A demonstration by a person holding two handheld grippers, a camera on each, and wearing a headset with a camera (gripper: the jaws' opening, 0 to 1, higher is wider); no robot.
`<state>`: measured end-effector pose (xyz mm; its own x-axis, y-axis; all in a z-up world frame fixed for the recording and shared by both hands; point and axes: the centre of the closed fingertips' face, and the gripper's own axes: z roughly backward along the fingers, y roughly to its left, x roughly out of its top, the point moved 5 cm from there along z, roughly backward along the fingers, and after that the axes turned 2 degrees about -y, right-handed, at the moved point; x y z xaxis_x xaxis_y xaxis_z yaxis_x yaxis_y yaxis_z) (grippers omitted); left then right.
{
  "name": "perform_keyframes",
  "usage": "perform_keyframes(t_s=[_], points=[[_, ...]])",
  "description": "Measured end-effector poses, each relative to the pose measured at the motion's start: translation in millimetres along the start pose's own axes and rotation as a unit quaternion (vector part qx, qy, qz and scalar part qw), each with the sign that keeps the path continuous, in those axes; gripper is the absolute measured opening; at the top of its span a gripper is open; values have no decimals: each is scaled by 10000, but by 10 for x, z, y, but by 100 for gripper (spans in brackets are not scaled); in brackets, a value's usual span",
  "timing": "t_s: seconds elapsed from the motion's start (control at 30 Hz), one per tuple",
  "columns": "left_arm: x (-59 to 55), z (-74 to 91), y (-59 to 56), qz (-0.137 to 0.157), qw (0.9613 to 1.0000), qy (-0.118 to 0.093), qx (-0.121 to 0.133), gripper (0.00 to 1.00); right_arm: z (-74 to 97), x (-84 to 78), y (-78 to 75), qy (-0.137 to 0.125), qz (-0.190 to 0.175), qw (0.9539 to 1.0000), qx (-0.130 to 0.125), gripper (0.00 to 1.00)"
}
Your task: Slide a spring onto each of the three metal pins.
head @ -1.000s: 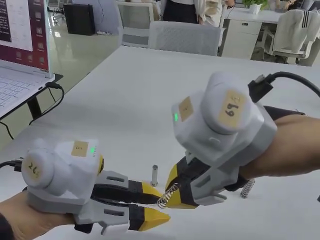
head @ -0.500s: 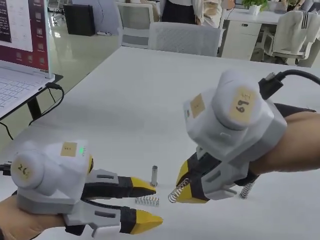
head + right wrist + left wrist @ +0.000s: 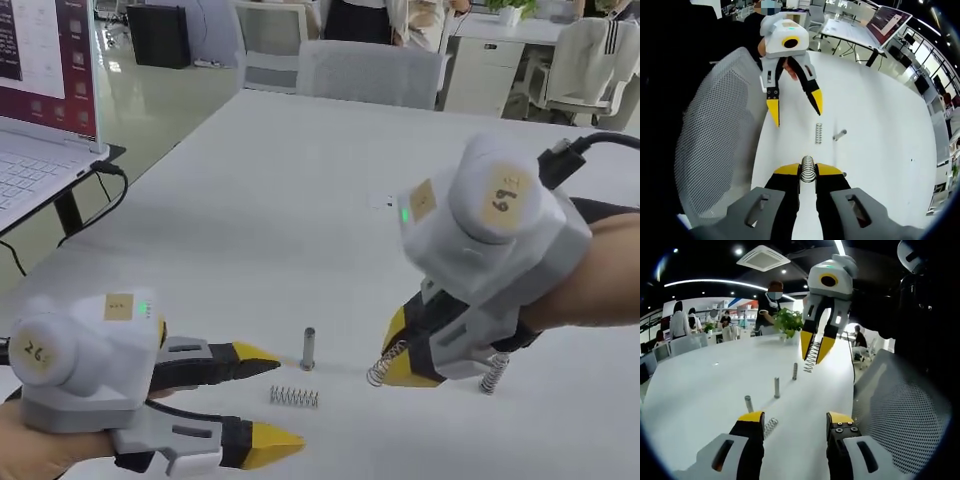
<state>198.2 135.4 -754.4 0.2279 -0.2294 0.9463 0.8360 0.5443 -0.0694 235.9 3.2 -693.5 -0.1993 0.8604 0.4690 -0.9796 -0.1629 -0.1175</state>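
- Left tongs (image 3: 795, 418) were spread wide, yellow tips empty, low over the white desk (image 3: 280, 200).
- Right tongs (image 3: 402, 368) were closed narrow on a small silver coil spring (image 3: 808, 169). It was pinched by its side and stuck out past the tips. Its lower end was close to the desk; couldn't tell if it touched.
- A second silver coil spring (image 3: 294, 397) lay flat on the desk just ahead of the open left tongs. It was just beside a short grey metal pin (image 3: 308, 348) that stood upright and bare, and the two were not touching.
- Another bare metal pin (image 3: 776, 387) stood farther along the same row in the left gripper view, apart from both tongs.
- A third spring (image 3: 490, 374) stood upright on the desk, partly hidden behind the right tongs' body in the head view. In the left gripper view it lined up with the pins. Too small to tell if a pin sat inside it.
- An open laptop (image 3: 40, 110) was cut off at the left edge of the head view, screen text unreadable.
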Motion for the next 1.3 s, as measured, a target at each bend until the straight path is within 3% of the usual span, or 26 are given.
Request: perform_keyframes(t_s=[0.63,1.3], points=[[-105,83,105,153,9990,-67,422,60,58,-281,-332,340,-295,9986,-283,9],[-121,127,88,168,9983,-112,552,66,-136,-302,-554,705,-221,9970,-232,9]])
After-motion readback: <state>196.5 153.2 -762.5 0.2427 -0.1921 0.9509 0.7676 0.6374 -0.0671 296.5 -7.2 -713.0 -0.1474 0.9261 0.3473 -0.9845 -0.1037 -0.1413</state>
